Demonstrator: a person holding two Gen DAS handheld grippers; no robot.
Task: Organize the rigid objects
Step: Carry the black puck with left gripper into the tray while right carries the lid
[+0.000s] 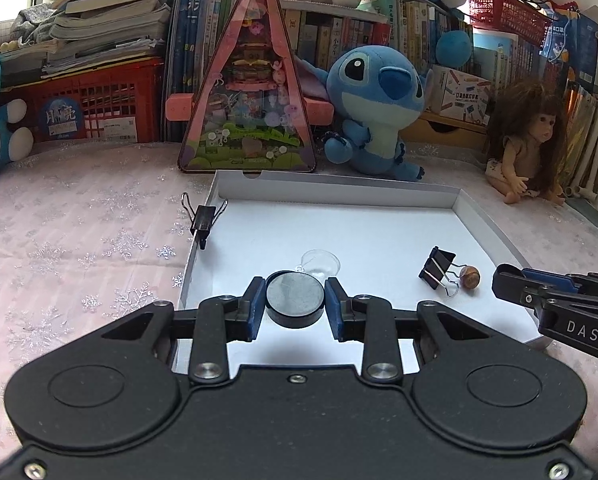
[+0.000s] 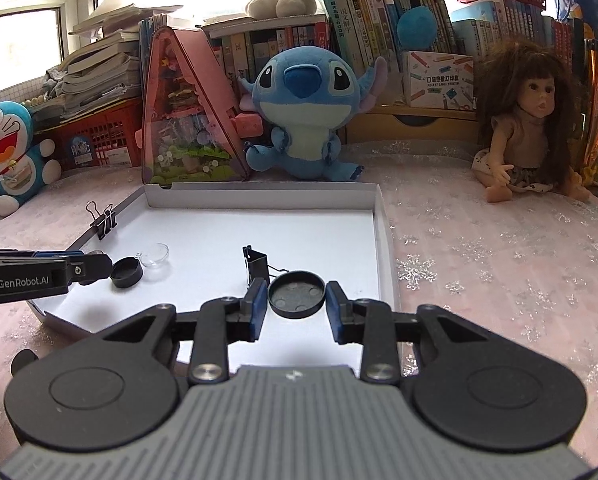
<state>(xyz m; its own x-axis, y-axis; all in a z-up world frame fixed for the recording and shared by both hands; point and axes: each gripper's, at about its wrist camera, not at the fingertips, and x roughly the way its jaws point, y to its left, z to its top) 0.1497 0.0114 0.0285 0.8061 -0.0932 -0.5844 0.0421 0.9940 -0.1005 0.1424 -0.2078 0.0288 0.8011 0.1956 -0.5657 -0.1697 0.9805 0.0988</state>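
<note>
A white shallow box [image 1: 487, 224] lies on the table; it also shows in the right wrist view [image 2: 383, 240]. My left gripper [image 1: 296, 306] is shut on a round black container [image 1: 295, 299], held just above the box floor; it also shows from the side in the right wrist view [image 2: 126, 273]. My right gripper [image 2: 296, 305] is shut on a round black lid [image 2: 296, 293], underside up. A clear plastic dome [image 1: 321, 265] lies behind the container. A black binder clip [image 1: 437, 268] and a small brown shell [image 1: 471, 277] lie in the box. Another binder clip [image 1: 203, 218] grips the box's left wall.
A Stitch plush [image 1: 375, 108], a pink triangular brick display [image 1: 249, 92], a doll [image 2: 527, 128], a Doraemon plush [image 2: 9, 152], red crates and book rows line the back. The table has a pink snowflake cloth [image 2: 499, 264].
</note>
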